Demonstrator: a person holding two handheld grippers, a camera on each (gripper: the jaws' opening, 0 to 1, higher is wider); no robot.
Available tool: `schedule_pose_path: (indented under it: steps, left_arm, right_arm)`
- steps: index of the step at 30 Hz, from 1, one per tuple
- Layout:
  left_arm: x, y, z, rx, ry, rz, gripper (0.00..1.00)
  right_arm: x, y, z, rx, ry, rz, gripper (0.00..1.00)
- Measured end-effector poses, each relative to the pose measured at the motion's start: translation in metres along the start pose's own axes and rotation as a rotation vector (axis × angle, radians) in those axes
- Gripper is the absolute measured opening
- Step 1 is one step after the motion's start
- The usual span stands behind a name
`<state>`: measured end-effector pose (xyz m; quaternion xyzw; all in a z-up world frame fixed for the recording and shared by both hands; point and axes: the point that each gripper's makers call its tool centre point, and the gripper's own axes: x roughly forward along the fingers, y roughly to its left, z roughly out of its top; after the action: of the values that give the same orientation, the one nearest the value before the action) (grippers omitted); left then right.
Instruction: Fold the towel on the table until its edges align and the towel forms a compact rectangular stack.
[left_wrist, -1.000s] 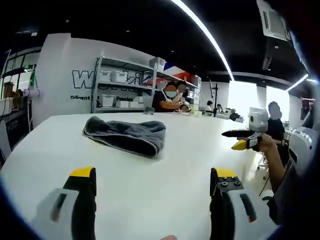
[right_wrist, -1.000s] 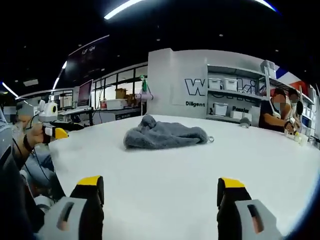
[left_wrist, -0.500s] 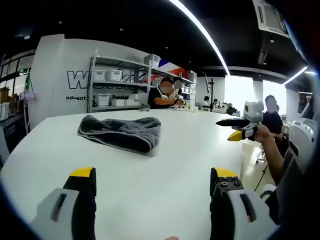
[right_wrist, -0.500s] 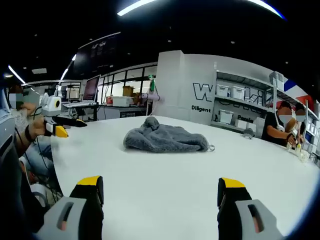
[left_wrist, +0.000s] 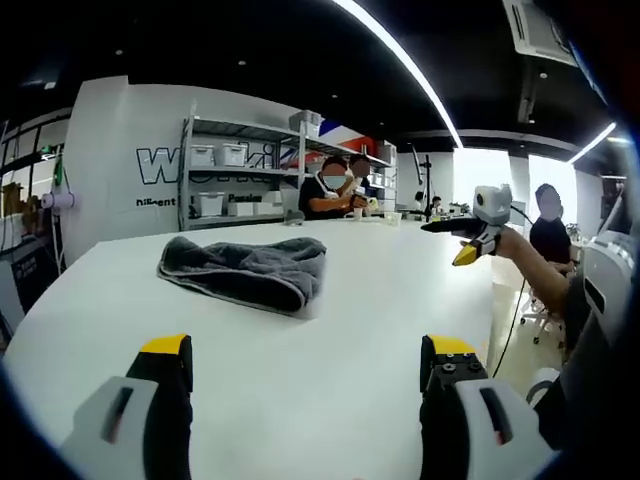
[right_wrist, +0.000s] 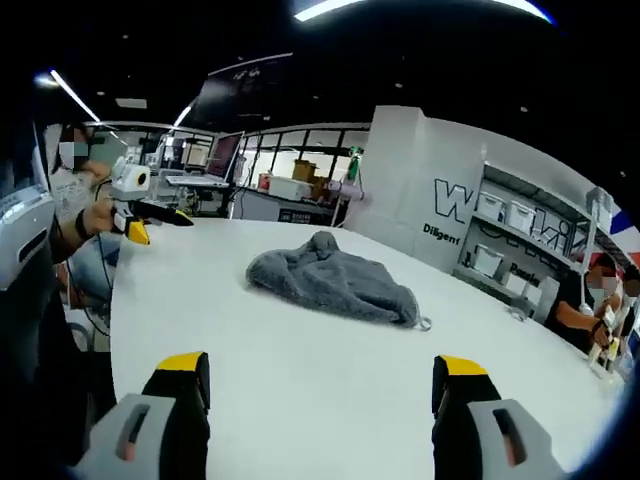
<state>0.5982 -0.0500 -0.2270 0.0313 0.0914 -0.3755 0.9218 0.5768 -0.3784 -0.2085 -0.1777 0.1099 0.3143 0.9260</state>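
Note:
A grey towel (left_wrist: 246, 270) lies crumpled in a loose heap on the white table (left_wrist: 300, 360), far from both grippers. In the right gripper view the same towel (right_wrist: 332, 284) sits at mid-table. My left gripper (left_wrist: 305, 365) is open, its yellow-tipped jaws wide apart above the near table with nothing between them. My right gripper (right_wrist: 315, 385) is open too and holds nothing. The right gripper (left_wrist: 462, 237) also shows at the right of the left gripper view, held above the table edge. The left gripper (right_wrist: 150, 215) appears at the left of the right gripper view.
Shelves with white bins (left_wrist: 225, 175) stand behind the table against a lettered wall. People sit at the far side (left_wrist: 335, 195) and at the right (left_wrist: 548, 235). Desks with monitors (right_wrist: 215, 165) stand beyond the table's left end.
Both hands have lifted and swung; the right gripper has risen in the left gripper view and the right gripper view has rolled. The towel lies as before.

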Motion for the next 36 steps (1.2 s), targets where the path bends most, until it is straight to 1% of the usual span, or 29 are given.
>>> schedule_pose_path:
  steps: [4, 5, 6, 7, 8, 9, 10, 11, 12, 14, 15, 17, 19, 21, 22, 25, 28, 30, 31, 34, 36]
  left_arm:
    - [0.008, -0.005, 0.002, 0.006, 0.004, 0.002, 0.99]
    - [0.012, -0.008, 0.002, 0.010, 0.010, -0.002, 0.99]
    - [0.013, -0.009, 0.002, 0.011, 0.012, -0.004, 0.99]
    - [0.016, -0.012, 0.003, 0.013, 0.015, -0.007, 0.99]
    - [0.018, -0.014, 0.004, 0.016, 0.015, -0.007, 0.99]
    - [0.021, -0.015, 0.005, 0.019, 0.013, -0.008, 0.99]
    - [0.023, -0.017, 0.006, 0.021, 0.012, -0.009, 0.99]
    - [0.025, -0.018, 0.007, 0.019, 0.012, -0.008, 0.99]
    - [0.027, -0.019, 0.007, 0.017, 0.011, -0.006, 0.99]
    - [0.031, -0.021, 0.007, 0.018, 0.012, -0.002, 0.99]
    - [0.034, -0.022, 0.007, 0.020, 0.015, 0.003, 0.99]
    - [0.041, -0.024, 0.006, 0.029, 0.026, 0.012, 0.99]
    - [0.047, -0.025, 0.006, 0.037, 0.033, 0.020, 0.98]
    - [0.054, -0.025, 0.006, 0.040, 0.038, 0.025, 0.97]
    - [0.057, -0.024, 0.007, 0.040, 0.039, 0.030, 0.96]
    - [0.069, -0.020, 0.005, 0.043, 0.050, 0.037, 0.94]
    - [0.078, -0.014, 0.002, 0.047, 0.076, 0.040, 0.92]
    - [0.082, -0.013, 0.002, 0.047, 0.086, 0.038, 0.91]
    - [0.088, -0.011, 0.003, 0.047, 0.091, 0.029, 0.90]
    - [0.097, -0.007, 0.002, 0.038, 0.109, 0.020, 0.88]
    - [0.102, -0.005, 0.000, 0.024, 0.122, 0.019, 0.87]
  right_arm:
    - [0.000, -0.028, 0.004, -0.089, 0.012, 0.084, 0.97]
    - [0.000, -0.033, 0.004, -0.094, 0.017, 0.102, 0.97]
    - [0.000, -0.039, 0.001, -0.106, 0.036, 0.132, 0.97]
    - [0.001, -0.048, 0.000, -0.123, 0.049, 0.142, 0.97]
    - [0.003, -0.057, -0.002, -0.159, 0.063, 0.161, 0.97]
    - [0.005, -0.062, -0.004, -0.169, 0.083, 0.182, 0.97]
    - [0.007, -0.067, -0.005, -0.178, 0.088, 0.201, 0.97]
    - [0.009, -0.070, -0.004, -0.183, 0.088, 0.219, 0.97]
    - [0.013, -0.072, -0.003, -0.173, 0.073, 0.275, 0.97]
    - [0.018, -0.079, -0.002, -0.157, 0.060, 0.301, 0.96]
    - [0.026, -0.088, -0.006, -0.175, 0.076, 0.345, 0.96]
    - [0.040, -0.101, -0.011, -0.195, 0.090, 0.368, 0.93]
    - [0.058, -0.112, -0.013, -0.204, 0.079, 0.395, 0.91]
    - [0.077, -0.119, -0.012, -0.178, 0.061, 0.437, 0.89]
    - [0.090, -0.126, -0.011, -0.161, 0.047, 0.460, 0.88]
    - [0.116, -0.134, -0.016, -0.139, 0.062, 0.498, 0.87]
    - [0.141, -0.145, -0.022, -0.125, 0.072, 0.519, 0.85]
    - [0.152, -0.148, -0.026, -0.110, 0.074, 0.527, 0.85]
    - [0.158, -0.151, -0.028, -0.102, 0.074, 0.528, 0.84]
    - [0.173, -0.158, -0.037, -0.080, 0.082, 0.532, 0.80]
    - [0.180, -0.158, -0.042, -0.078, 0.085, 0.544, 0.78]
